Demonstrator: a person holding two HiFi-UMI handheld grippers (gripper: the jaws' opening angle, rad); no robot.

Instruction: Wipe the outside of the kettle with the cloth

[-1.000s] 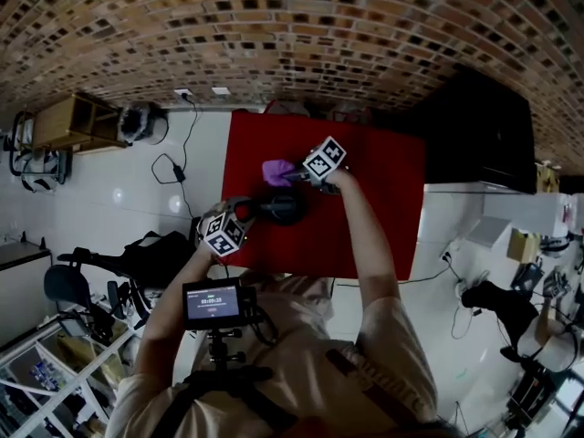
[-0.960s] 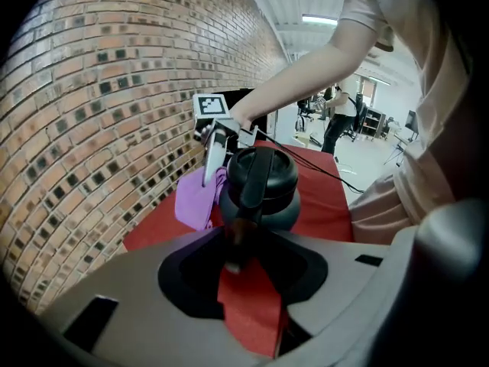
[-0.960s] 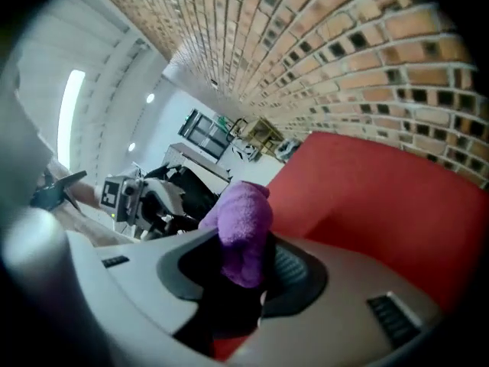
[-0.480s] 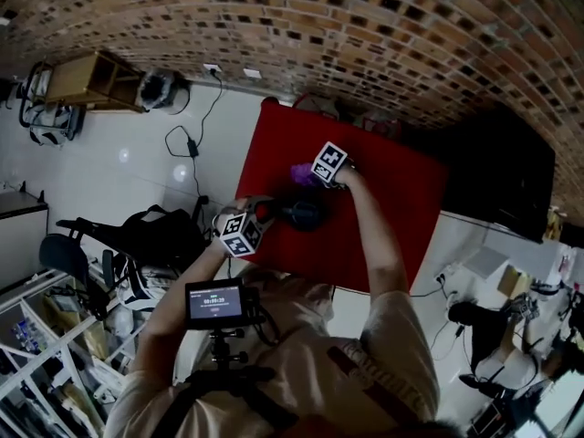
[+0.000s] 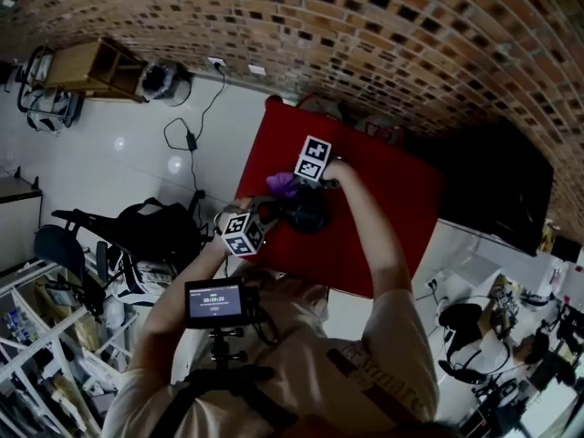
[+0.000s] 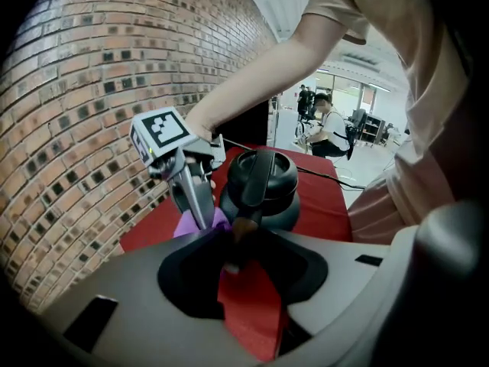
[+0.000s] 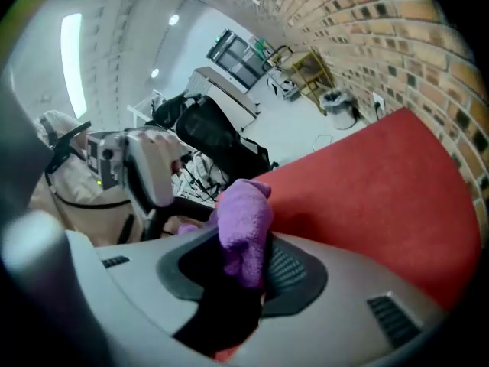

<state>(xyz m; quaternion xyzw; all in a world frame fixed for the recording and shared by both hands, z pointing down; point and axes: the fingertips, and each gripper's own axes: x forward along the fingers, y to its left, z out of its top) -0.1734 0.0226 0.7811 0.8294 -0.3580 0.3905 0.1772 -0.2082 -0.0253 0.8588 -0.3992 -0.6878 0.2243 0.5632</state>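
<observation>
Slippage is what I'd worry about first. The kettle (image 5: pixel 307 213) stands upright near the middle of the red counter (image 5: pixel 388 210). The left tongs (image 6: pixel 234 239) are closed on the lower end of its handle (image 6: pixel 252 196), so that is the only thing steadying it. The right tongs (image 7: pixel 246 260) pinch a small bunch of the purple cloth (image 7: pixel 244 219), which sits low against the kettle's side, on the far side from the person. I can't tell whether it actually touches.

If the right hand presses hard while rubbing, the push comes from the side opposite the handle, so the kettle could twist in the left tongs, skid, or tip towards the person. The cloth is only held by a fold. I reckon dragging it round the curved body could pull it free, and then it would drop beside the kettle. With so little cloth ahead of the tips, bare metal might also scrape the kettle.
</observation>
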